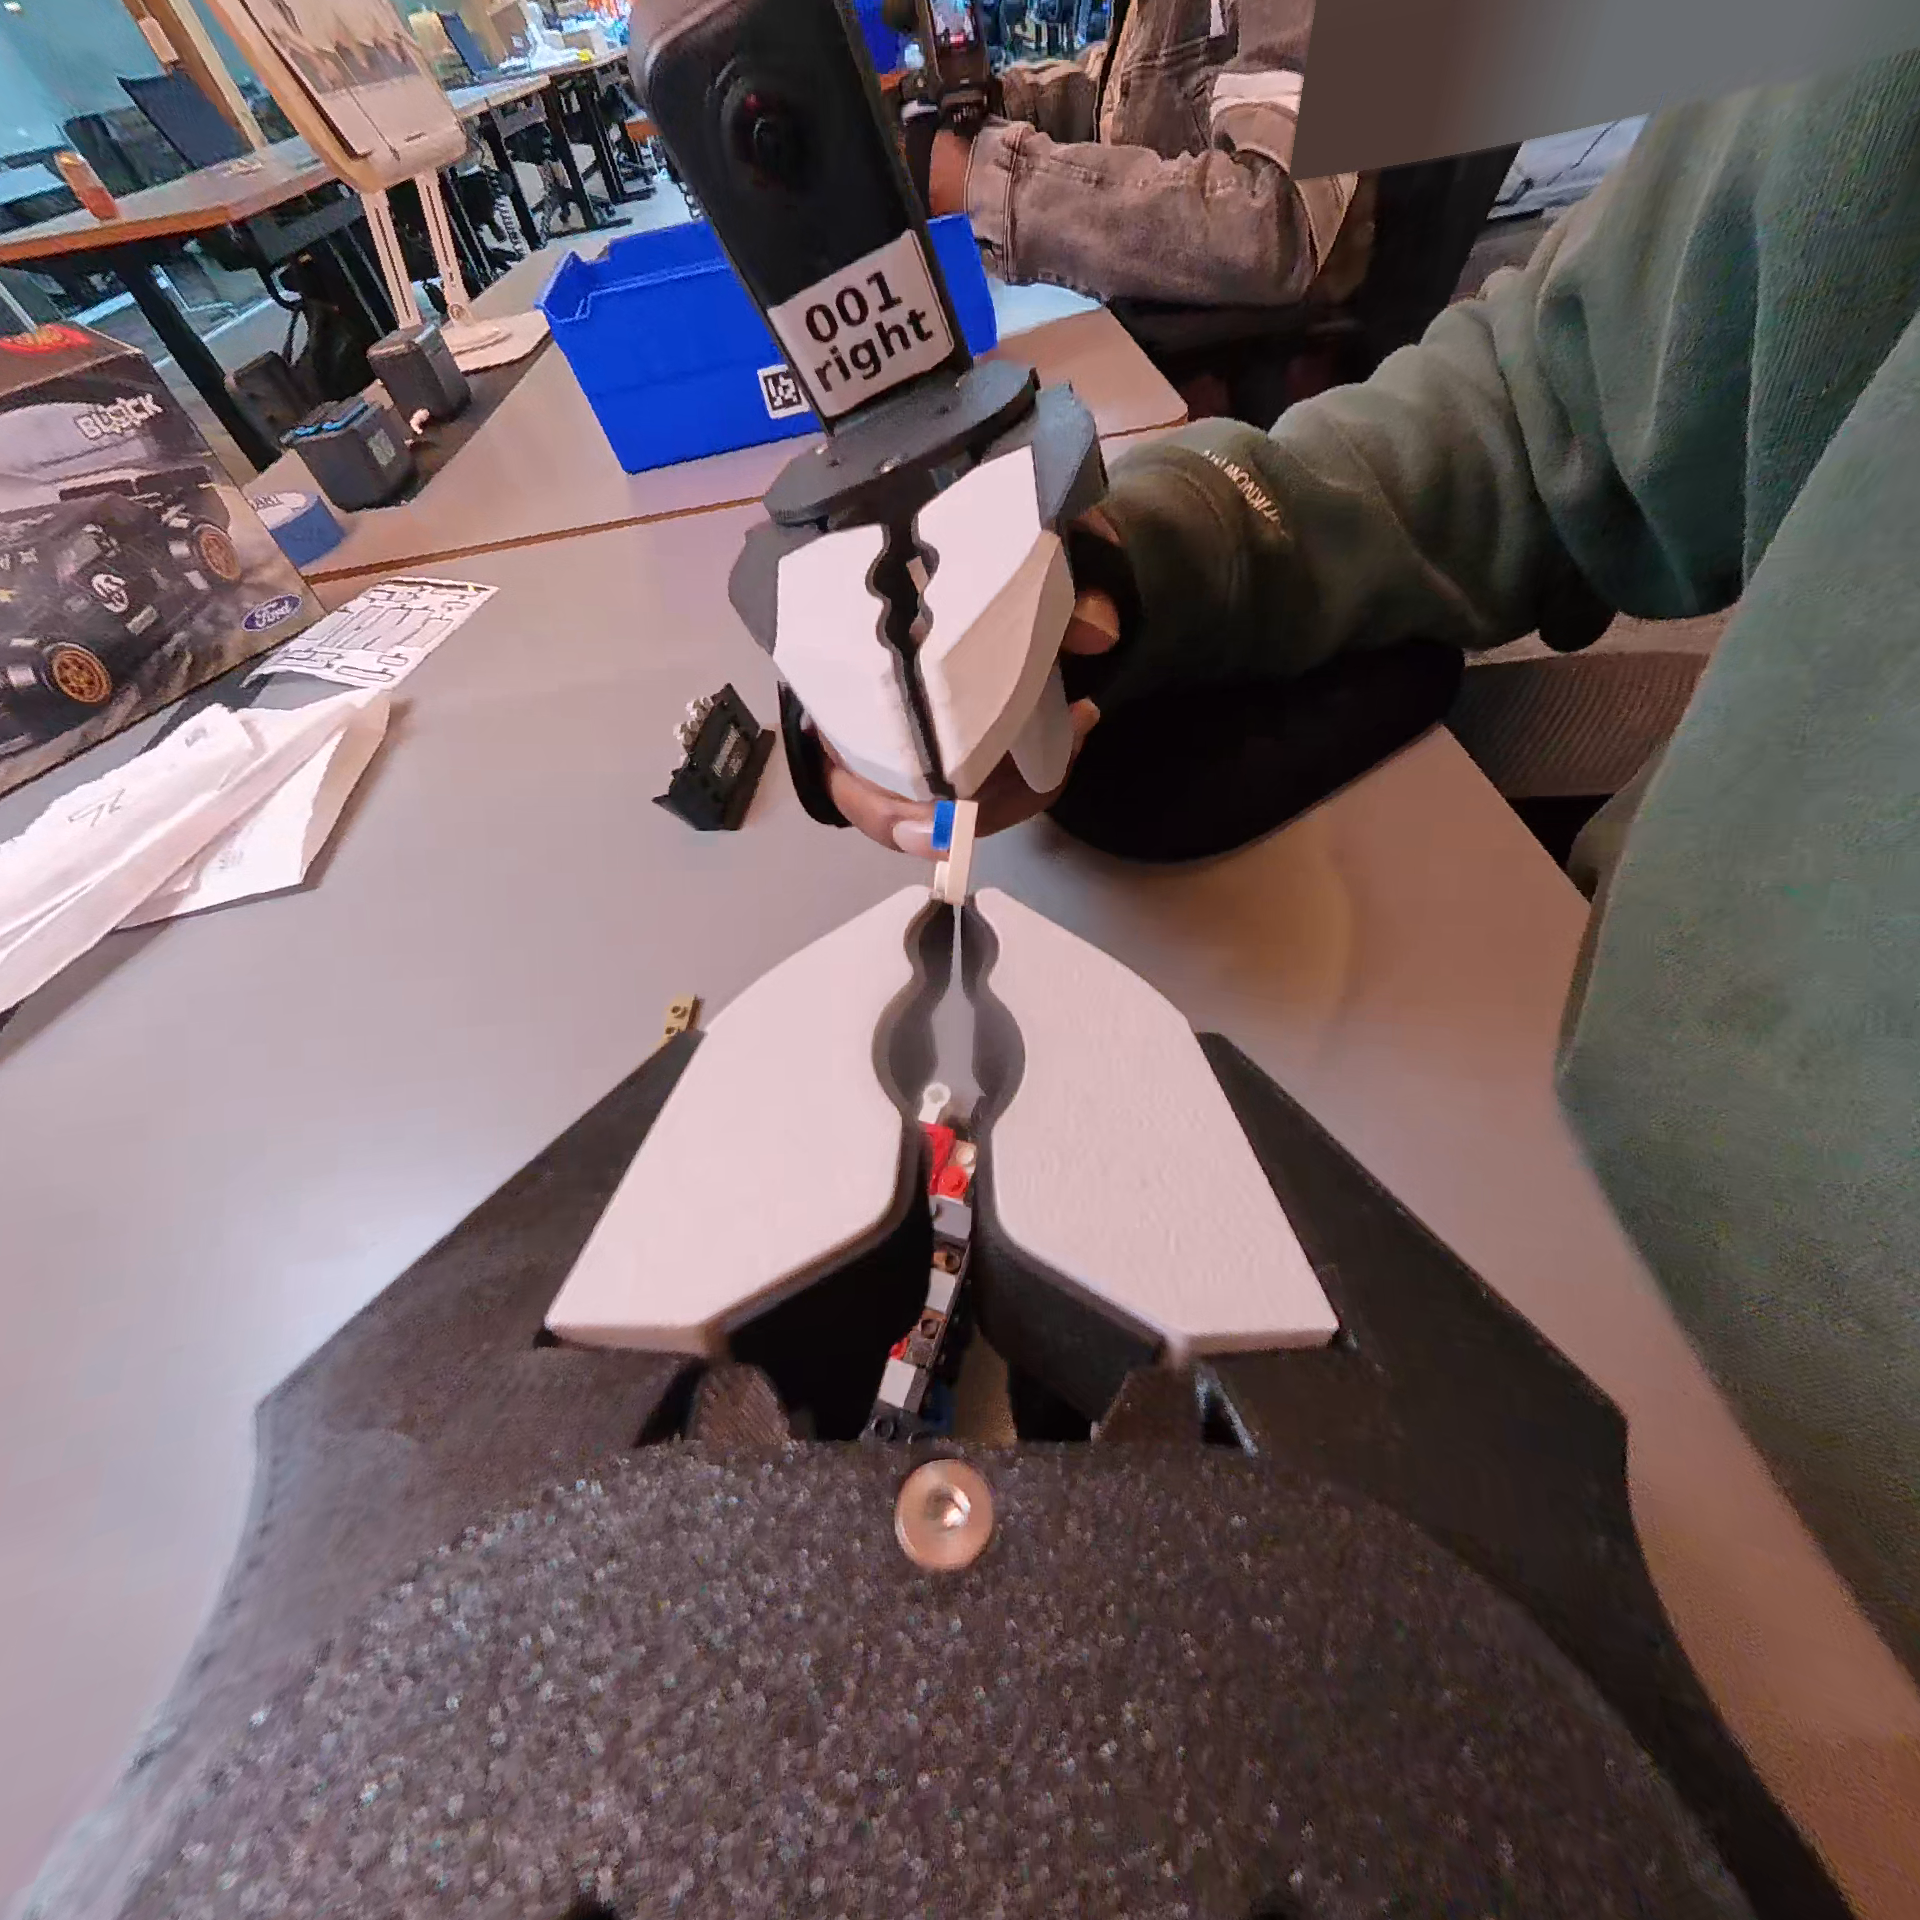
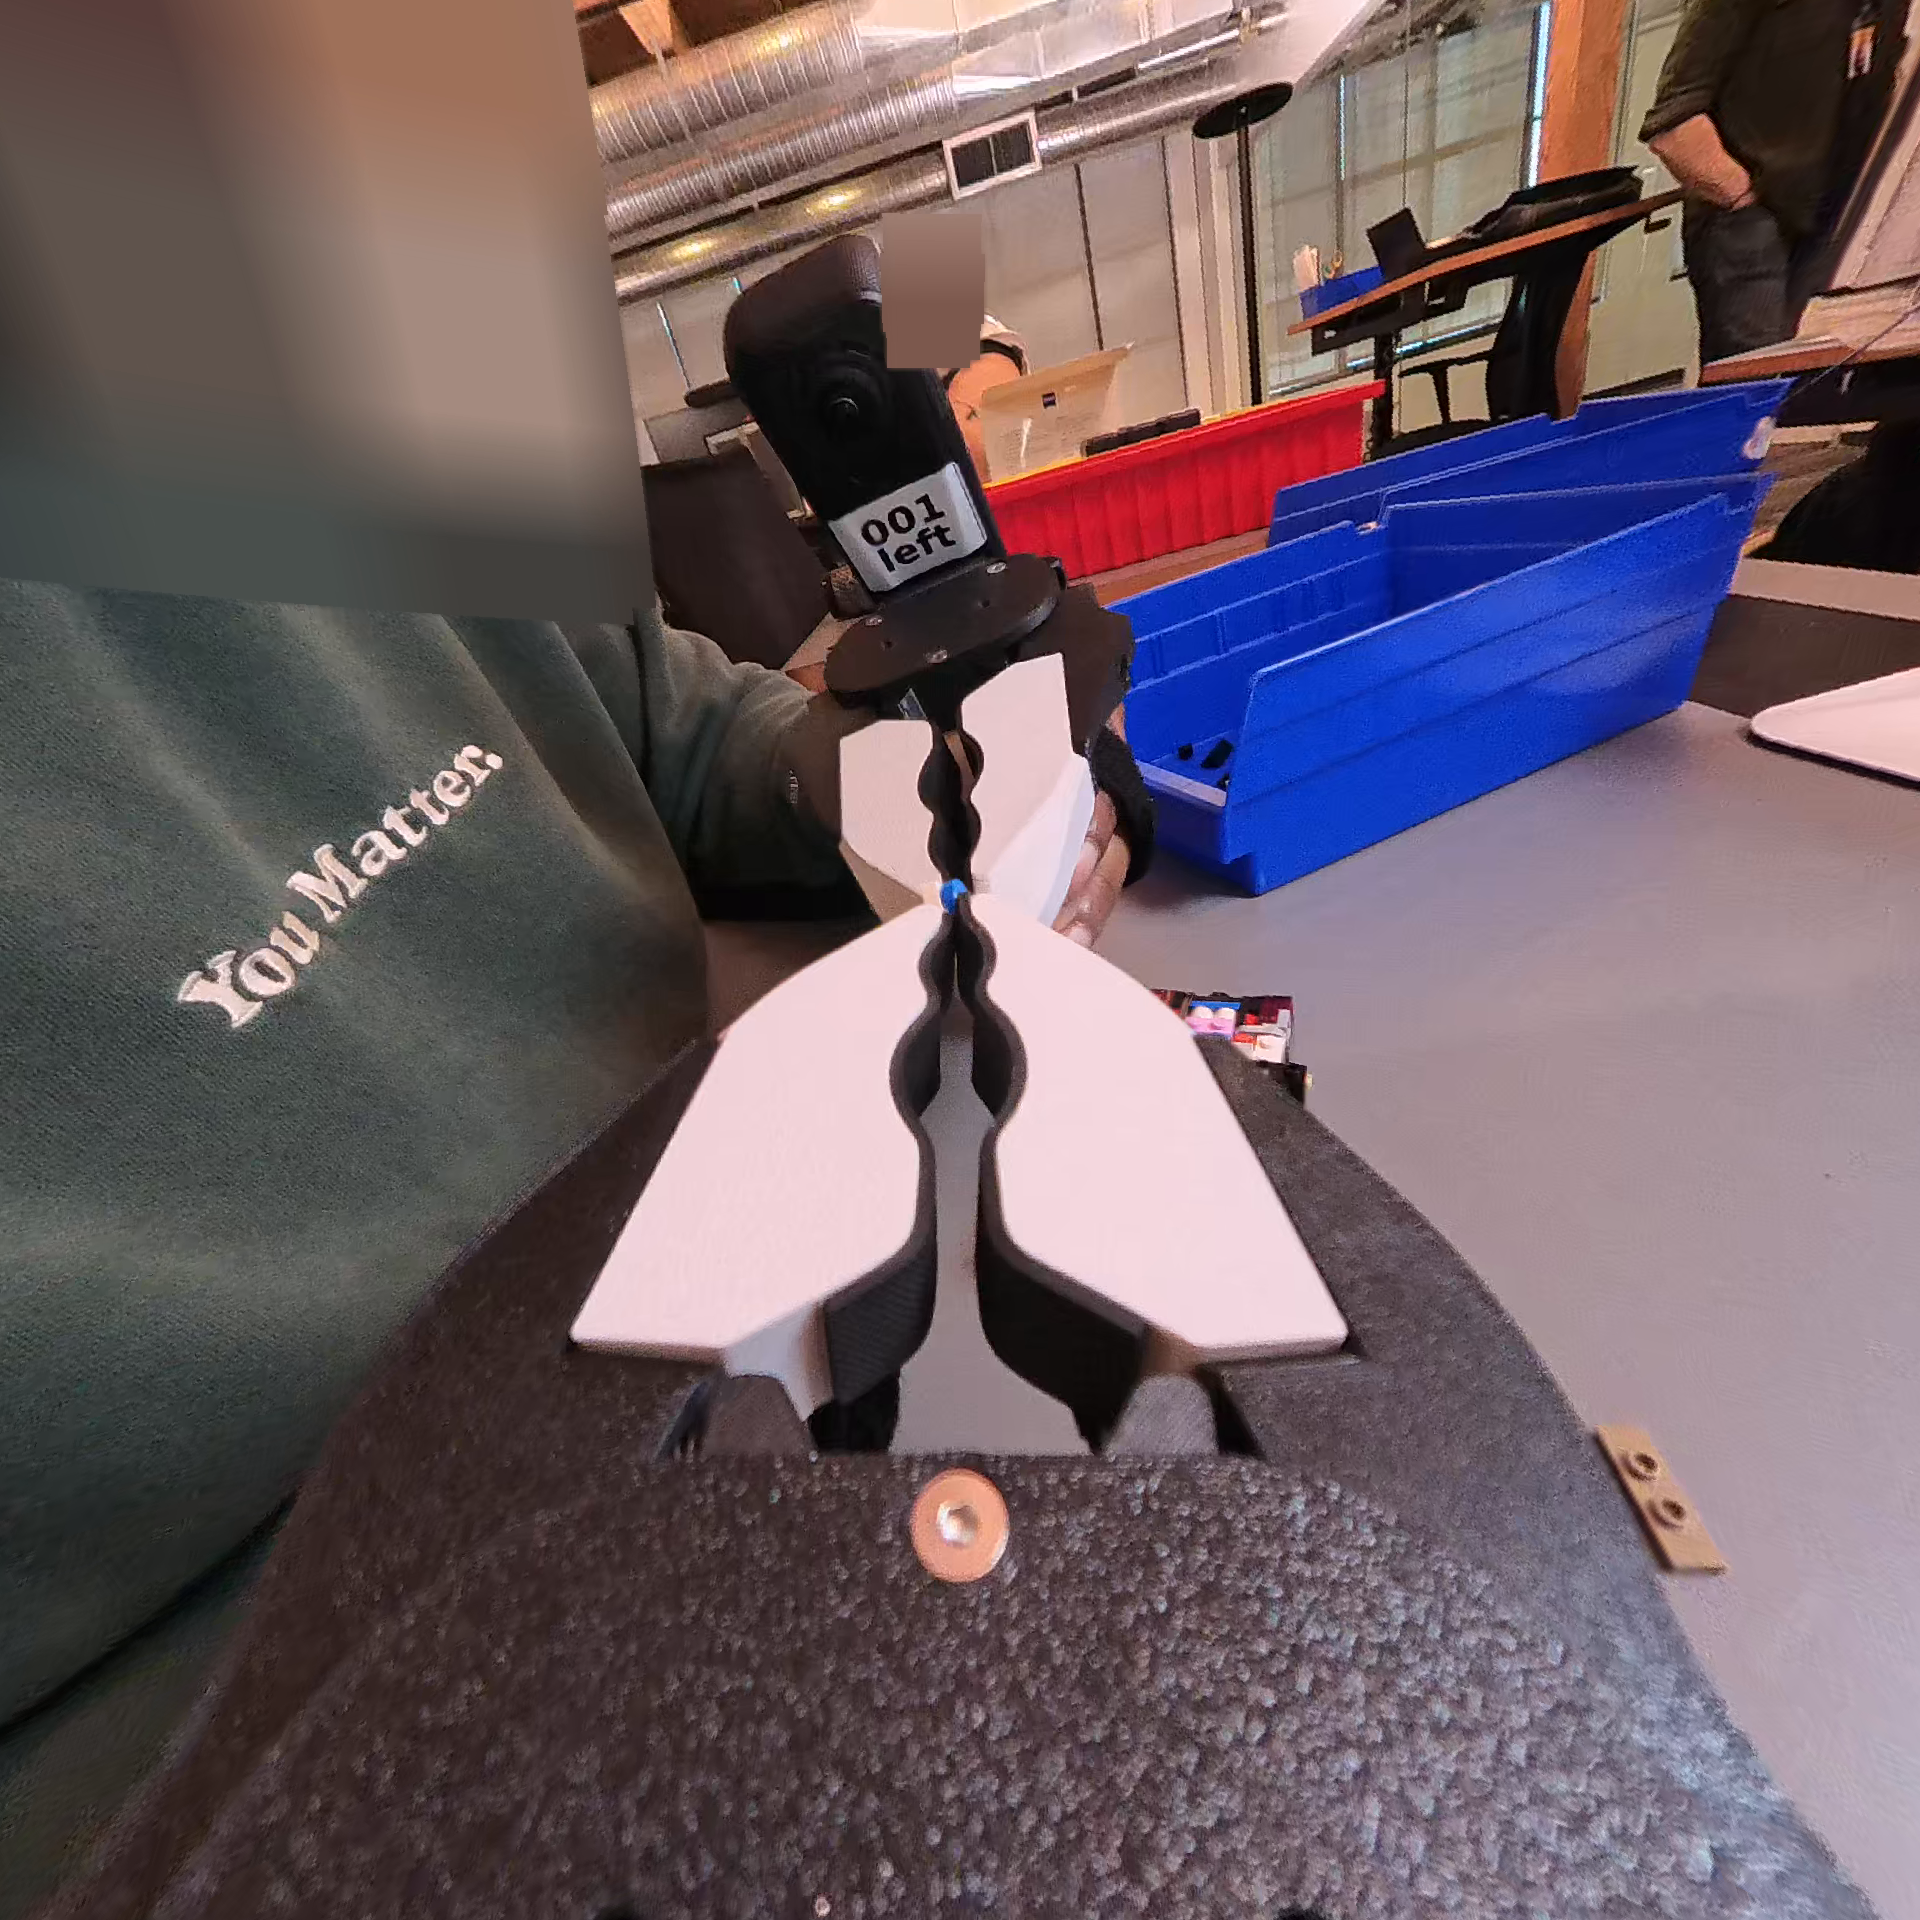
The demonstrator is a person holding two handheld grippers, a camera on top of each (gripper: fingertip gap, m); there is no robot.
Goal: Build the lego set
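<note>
In the left wrist view my left gripper (image 1: pixel 951 906) is shut on a thin white lego piece (image 1: pixel 954 857) that sticks out past its tips. My right gripper (image 1: pixel 938 798) faces it tip to tip, shut on a small blue piece (image 1: pixel 943 824) that touches the white one. In the right wrist view the right gripper (image 2: pixel 954 912) holds the blue piece (image 2: pixel 952 891) against the left gripper (image 2: pixel 948 878). Both are held above the grey table (image 1: pixel 468 935). A partly built lego assembly (image 1: pixel 940 1247) shows through the gap under my left fingers. It also shows in the right wrist view (image 2: pixel 1236 1023).
A black lego sub-assembly (image 1: pixel 717 764) and a small tan piece (image 1: pixel 681 1013) lie on the table. The set's box (image 1: pixel 104 540), a sticker sheet (image 1: pixel 374 634) and paper bags (image 1: pixel 177 810) lie at the left. Blue bins (image 2: pixel 1455 665) stand behind. A tan plate (image 2: pixel 1657 1496) lies at the right. My left and right fingertips are right by each other.
</note>
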